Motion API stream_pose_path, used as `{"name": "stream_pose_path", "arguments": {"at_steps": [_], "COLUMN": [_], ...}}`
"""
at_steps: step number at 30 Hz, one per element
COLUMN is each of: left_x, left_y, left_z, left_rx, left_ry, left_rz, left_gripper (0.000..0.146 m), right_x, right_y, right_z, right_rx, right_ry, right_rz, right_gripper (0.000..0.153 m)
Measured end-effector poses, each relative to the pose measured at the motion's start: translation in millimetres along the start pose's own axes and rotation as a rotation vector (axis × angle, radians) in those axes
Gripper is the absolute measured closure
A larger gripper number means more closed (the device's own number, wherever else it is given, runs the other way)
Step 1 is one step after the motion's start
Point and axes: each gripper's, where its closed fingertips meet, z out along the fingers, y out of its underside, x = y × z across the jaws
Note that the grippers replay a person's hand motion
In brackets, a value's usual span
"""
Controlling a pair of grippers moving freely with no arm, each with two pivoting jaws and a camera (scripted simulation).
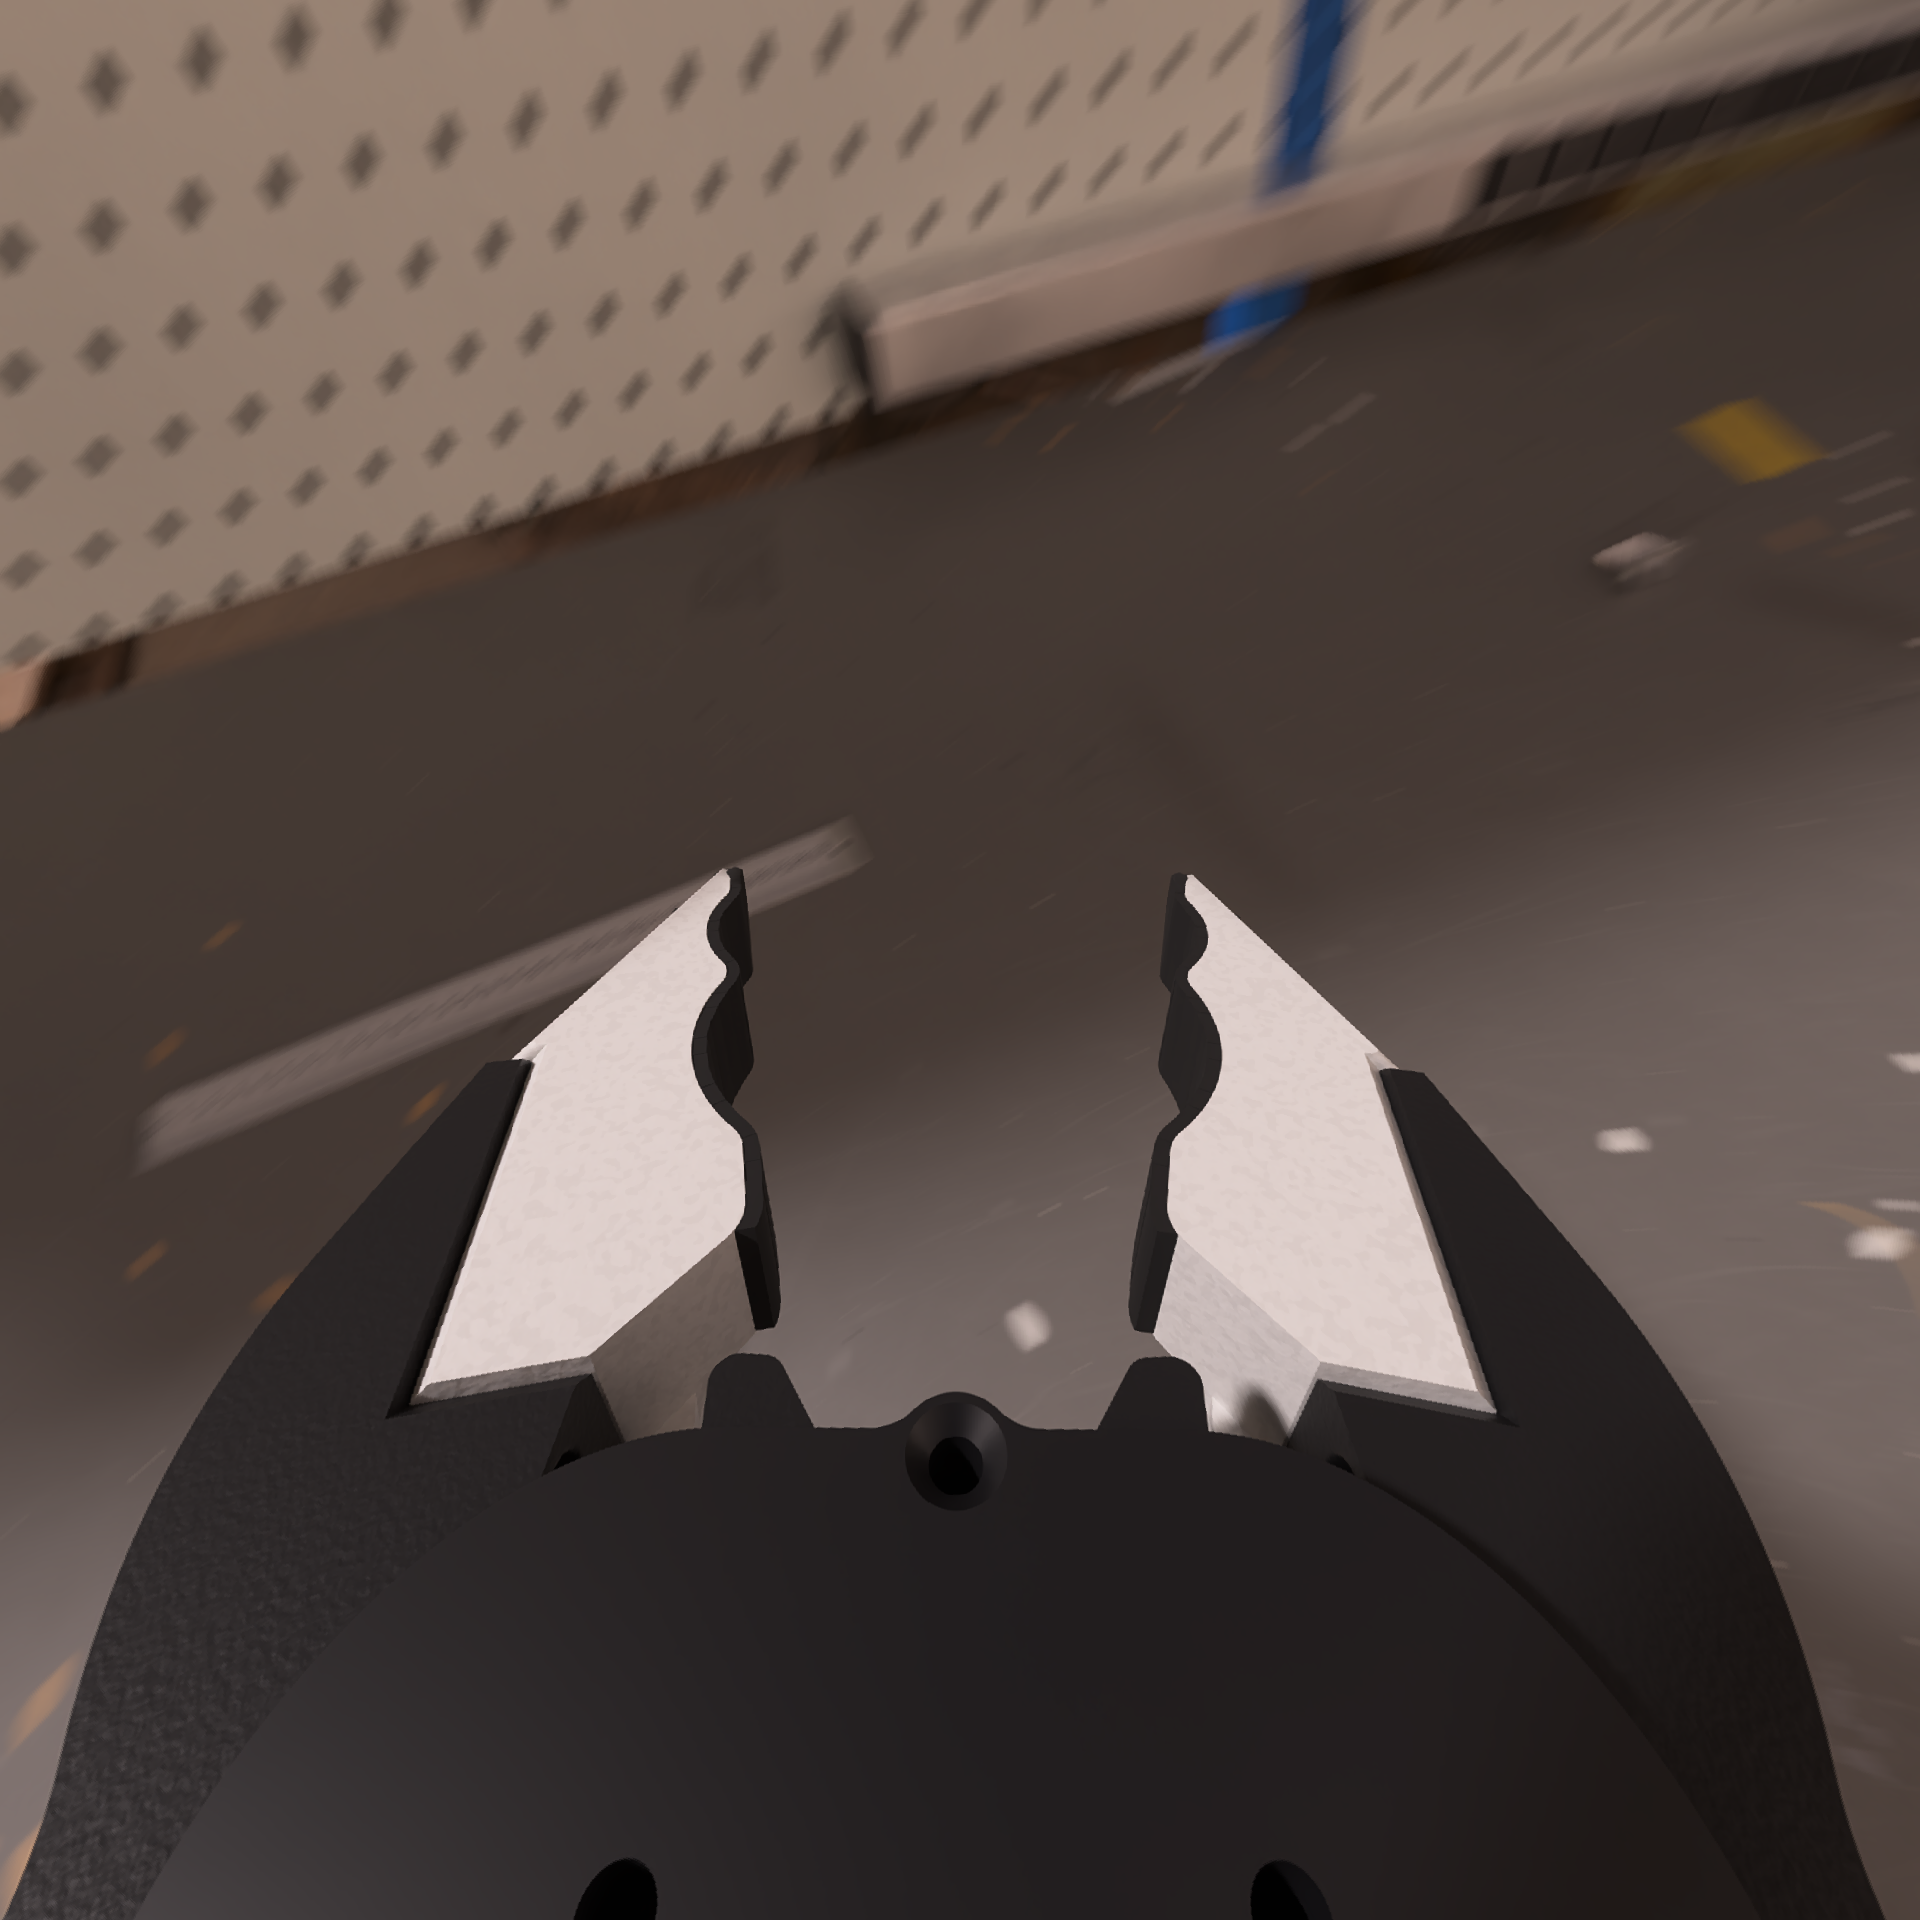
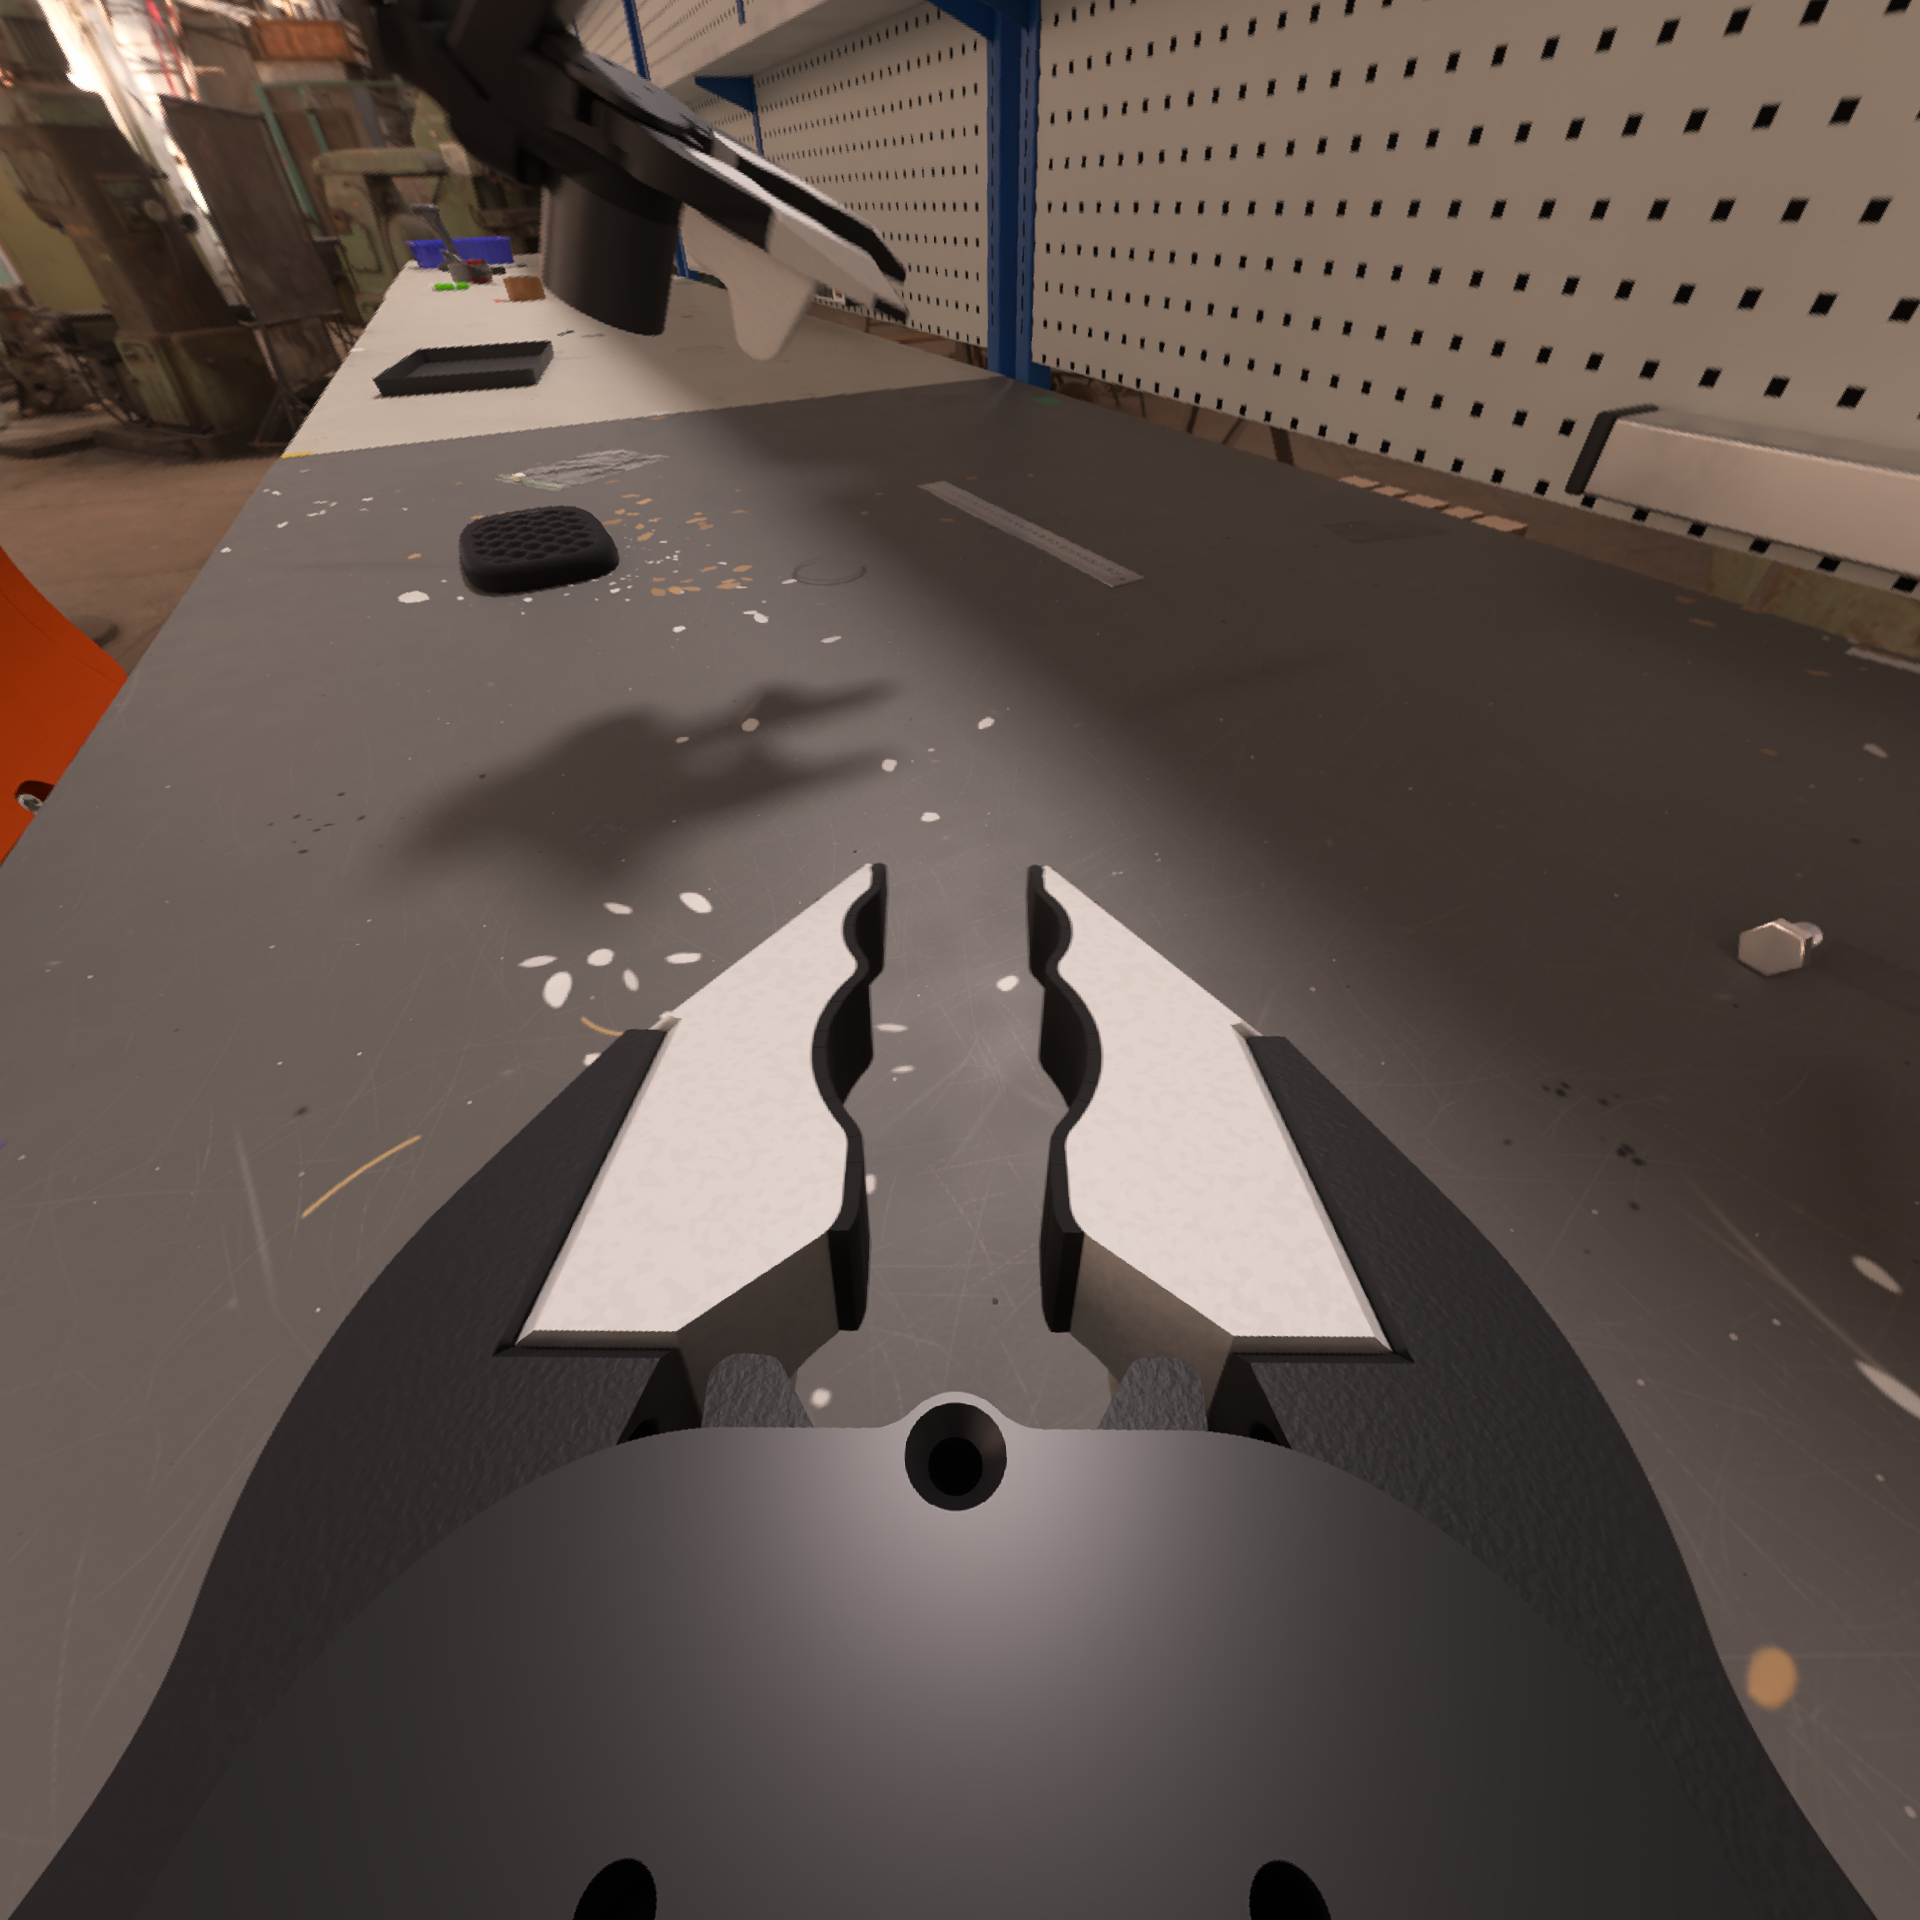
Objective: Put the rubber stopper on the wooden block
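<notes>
Neither the rubber stopper nor the wooden block is showing clearly in either view; can't tell where they're sitting. Left gripper (image 1: 956,883) is hovering over the dark grey scuffed bench (image 1: 1039,675), fingers spread, nothing held. Right gripper (image 2: 956,873) is sitting low, fingers parted narrowly, empty. Judging the stopper light, grippy, slightly squashy: pinch across its sides.

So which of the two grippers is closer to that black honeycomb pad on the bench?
Left, as far as I can judge. The left gripper hangs in the air beyond the black honeycomb pad, somewhat to its right. The right gripper sits farther back, low over the grey benchtop.
</notes>
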Motion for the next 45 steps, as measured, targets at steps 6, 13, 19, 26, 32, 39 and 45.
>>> {"name": "stream_pose_path", "arguments": {"at_steps": [6, 13, 19, 26, 32, 39, 45], "left_x": [144.6, 267.6, 317.5, 339.8, 341.9, 357.5, 368.2], "left_y": [-26.2, 5.0, 31.8, 59.0, 67.3, 47.3, 20.5], "left_z": [-29.6, -39.1, -27.9, -18.4, -17.2, -35.8, -49.0], "left_rx": [0.332, 0.32, 0.244, 0.194, 0.175, 0.166, 0.155], "left_ry": [0.373, 0.799, 0.811, 0.798, 0.797, 0.994, 1.17], "left_rz": [-0.031, -0.147, -0.01, 0.082, 0.093, -0.155, -0.471], "left_gripper": [0.08, 0.124, 0.106, 0.103, 0.1, 0.093, 0.098], "right_x": [-5.2, -45.0, -62.2, -70.8, -33.6, 16.3, -21.8], "right_y": [7.7, 57.7, 93.4, 109.3, 77.6, 1.9, -21.1], "right_z": [3.4, -16.5, -31.6, -19.5, -23.8, -14.9, 7.3], "right_rx": [-0.07, -0.484, -0.715, -0.74, -0.572, -0.164, -0.044], "right_ry": [-0.003, -0.268, -0.319, -0.296, -0.146, 0.22, 0.187], "right_rz": [-0.047, -0.16, -0.148, -0.215, -0.135, -0.261, -0.516], "right_gripper": [0.099, 0.117, 0.082, 0.112, 0.115, 0.115, 0.115]}}
